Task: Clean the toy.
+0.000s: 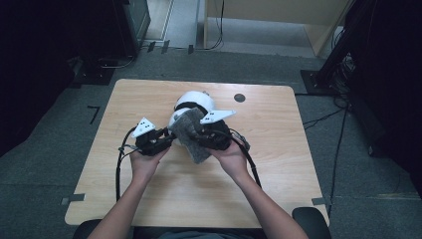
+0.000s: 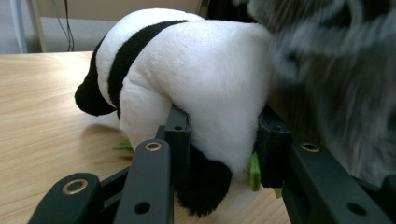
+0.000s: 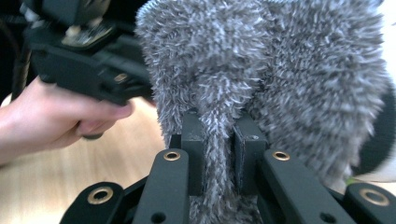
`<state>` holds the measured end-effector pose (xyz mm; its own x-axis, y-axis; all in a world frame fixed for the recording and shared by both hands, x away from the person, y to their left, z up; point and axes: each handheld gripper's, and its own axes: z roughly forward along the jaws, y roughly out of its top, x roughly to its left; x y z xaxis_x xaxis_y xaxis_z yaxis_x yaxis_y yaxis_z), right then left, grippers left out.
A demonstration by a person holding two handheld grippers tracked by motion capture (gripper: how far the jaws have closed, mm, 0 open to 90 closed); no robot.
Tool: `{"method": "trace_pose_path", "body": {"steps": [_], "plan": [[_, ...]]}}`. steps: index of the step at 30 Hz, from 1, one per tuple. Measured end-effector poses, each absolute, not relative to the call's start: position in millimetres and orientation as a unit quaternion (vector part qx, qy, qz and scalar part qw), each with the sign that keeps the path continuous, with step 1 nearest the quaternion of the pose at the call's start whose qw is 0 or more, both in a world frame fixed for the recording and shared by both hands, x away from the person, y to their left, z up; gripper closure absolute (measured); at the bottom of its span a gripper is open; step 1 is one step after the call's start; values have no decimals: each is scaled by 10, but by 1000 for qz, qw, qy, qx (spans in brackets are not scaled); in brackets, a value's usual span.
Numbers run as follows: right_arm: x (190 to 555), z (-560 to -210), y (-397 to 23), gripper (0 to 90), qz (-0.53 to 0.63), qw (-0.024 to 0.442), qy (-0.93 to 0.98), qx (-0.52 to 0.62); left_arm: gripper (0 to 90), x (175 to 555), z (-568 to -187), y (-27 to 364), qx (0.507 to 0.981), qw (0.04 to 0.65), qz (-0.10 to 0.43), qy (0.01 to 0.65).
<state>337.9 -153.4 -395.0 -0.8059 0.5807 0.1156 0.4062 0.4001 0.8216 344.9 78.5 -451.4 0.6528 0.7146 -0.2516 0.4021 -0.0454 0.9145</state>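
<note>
Two grips were seen: the panda toy (image 1: 191, 105), just past the table's (image 1: 278, 164) centre toward 12 o'clock, was pinched by the left gripper (image 1: 166, 137), while the grey furry cloth (image 1: 191, 137) was clamped at 3 o'clock by the right gripper (image 1: 199, 132). A sideways tug could topple the toy or slip the fold free.

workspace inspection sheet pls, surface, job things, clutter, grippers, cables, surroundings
surface: light wooden table, a dark round spot near its far edge.
job's things: plush panda lying on the table; grey fuzzy cloth held against it.
clutter: nothing seen.
grippers: left gripper shut on the panda's hind end; right gripper shut on a fold of the grey fuzzy cloth.
cables: black cable trails from the left gripper, another from the right; more cables on the floor to the right.
surroundings: grey carpet, dark equipment at both sides, pale furniture beyond.
</note>
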Motion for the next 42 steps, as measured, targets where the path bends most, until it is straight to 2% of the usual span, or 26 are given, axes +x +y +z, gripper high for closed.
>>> {"method": "trace_pose_path", "body": {"steps": [3,8,14,21,27,37,42], "plan": [[3309,-4000,-1459,785,446,107,843,280,644,3432,-4509,778,707,571,142,392],[3290,-4194,-1448,787,435,82,852,280,644,3428,-4508,783,702,576,142,393],[3261,-4456,-1444,787,402,74,868,281,642,3433,-4500,823,692,587,131,398],[3288,-4552,-1571,787,391,70,871,289,639,3414,-4474,844,692,591,137,391],[3243,-4427,-1621,788,409,60,866,282,639,3420,-4450,882,687,592,147,394],[3120,-3887,-1716,788,471,109,834,267,639,3409,-4427,898,688,591,151,394],[3152,-3826,-1753,787,481,127,820,281,638,3351,-4411,760,697,594,143,374]]}}
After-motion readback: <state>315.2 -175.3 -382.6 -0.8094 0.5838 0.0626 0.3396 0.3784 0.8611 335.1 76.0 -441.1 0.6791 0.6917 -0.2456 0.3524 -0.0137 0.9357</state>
